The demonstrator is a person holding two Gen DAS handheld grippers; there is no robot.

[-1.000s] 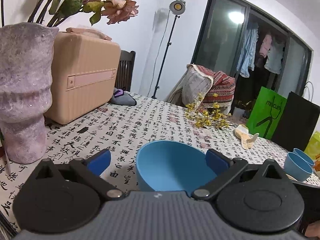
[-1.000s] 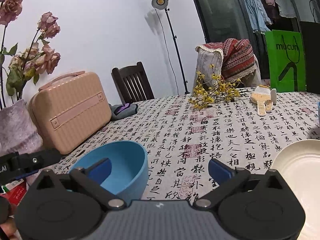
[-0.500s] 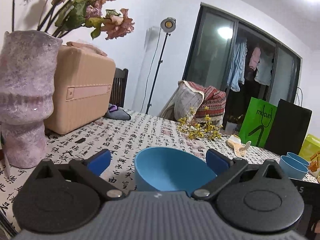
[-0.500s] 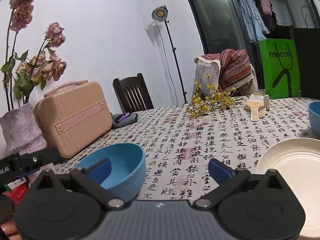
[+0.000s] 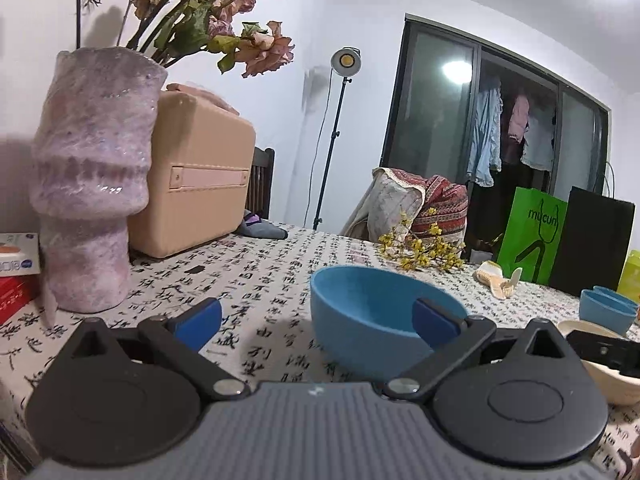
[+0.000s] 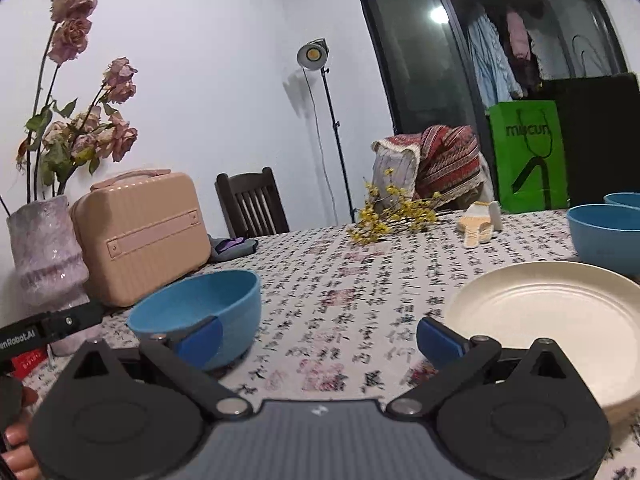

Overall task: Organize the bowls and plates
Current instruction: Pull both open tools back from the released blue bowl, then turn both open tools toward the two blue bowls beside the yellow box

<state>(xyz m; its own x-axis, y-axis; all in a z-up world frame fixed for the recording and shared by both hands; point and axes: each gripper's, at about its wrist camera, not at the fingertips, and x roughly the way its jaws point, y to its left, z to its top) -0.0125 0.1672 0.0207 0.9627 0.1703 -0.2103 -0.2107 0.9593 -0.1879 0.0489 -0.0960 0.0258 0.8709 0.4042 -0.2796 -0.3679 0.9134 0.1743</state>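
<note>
Our left tongs (image 5: 316, 316), spread apart, have slid left, so the blue bowl (image 5: 372, 320) now sits on the tabletop (image 5: 260, 272) toward their right finger, ungripped. Our right tongs (image 6: 318, 338), also apart, hang between bowl and cream plate (image 6: 548, 320).

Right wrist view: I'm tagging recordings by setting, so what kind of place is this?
Most likely a home dining area: a table under a calligraphy-print tablecloth, a wooden chair beside it, and clothes hanging behind the glass door.
</note>
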